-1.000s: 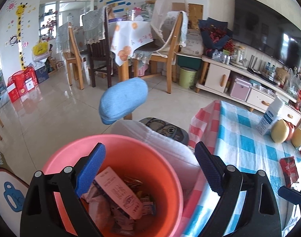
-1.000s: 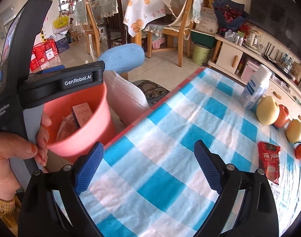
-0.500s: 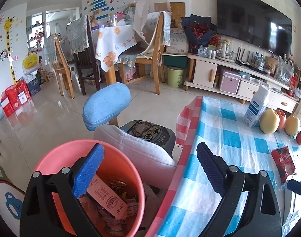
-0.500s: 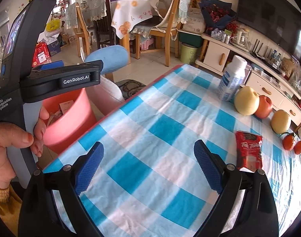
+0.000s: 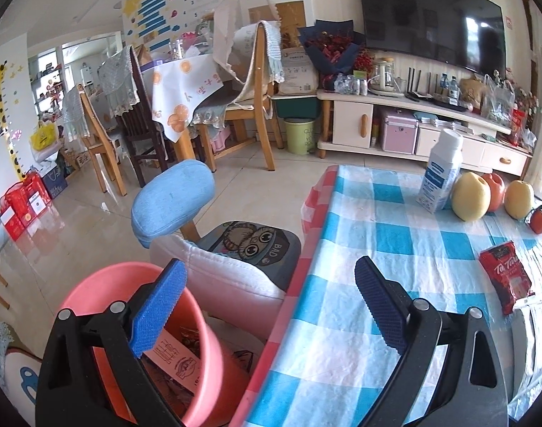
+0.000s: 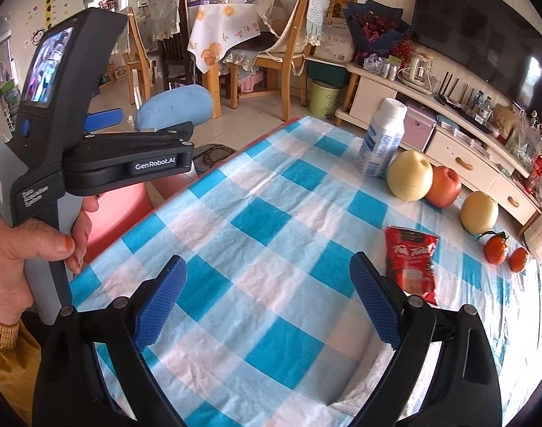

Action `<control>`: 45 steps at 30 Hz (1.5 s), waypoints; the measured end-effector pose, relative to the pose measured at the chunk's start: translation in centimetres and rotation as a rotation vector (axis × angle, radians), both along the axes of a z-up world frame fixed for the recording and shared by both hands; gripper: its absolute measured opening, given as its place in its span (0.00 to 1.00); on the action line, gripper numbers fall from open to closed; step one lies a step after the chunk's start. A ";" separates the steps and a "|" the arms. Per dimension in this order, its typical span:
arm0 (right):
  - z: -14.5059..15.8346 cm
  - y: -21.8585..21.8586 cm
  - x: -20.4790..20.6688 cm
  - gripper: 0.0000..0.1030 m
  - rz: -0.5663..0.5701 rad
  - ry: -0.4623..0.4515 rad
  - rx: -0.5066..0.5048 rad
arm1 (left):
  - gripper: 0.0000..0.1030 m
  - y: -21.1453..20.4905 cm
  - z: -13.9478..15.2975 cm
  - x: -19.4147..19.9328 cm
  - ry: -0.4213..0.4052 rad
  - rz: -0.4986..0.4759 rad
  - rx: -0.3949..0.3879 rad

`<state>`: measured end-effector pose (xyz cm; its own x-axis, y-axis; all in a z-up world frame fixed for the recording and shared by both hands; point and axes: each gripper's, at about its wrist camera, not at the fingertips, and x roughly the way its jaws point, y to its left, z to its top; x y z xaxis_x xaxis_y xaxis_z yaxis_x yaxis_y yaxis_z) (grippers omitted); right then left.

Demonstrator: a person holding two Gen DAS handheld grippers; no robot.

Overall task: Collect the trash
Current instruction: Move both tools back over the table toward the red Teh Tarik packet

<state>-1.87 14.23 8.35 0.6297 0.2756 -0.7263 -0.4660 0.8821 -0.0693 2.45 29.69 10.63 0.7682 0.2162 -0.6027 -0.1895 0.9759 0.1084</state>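
wrapper point(image 6: 409, 263) lies just beyond right gripper point(image 6: 267, 302).

A table covered by a blue-and-white checked cloth point(image 6: 271, 220) with a red border carries a white bottle point(image 6: 381, 142) at twelve o'clock, two yellow pears point(image 6: 409, 181), a red apple point(image 6: 443, 186), two small oranges point(image 6: 495, 249) at two o'clock, and a red snack packet point(image 6: 409, 261) lying flat beside them.

Beside the smooth pink plastic bucket point(image 5: 103, 284), the checked tablecloth point(image 6: 271, 235) looks like matt, creased cloth; on it lies a glossy red foil-like packet point(image 6: 409, 259).
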 end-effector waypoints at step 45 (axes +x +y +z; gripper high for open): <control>-5.5 -17.4 -0.3 0.91 -0.291 0.225 0.148 | 0.92 -13.1 -3.0 -0.9 0.110 -0.365 0.005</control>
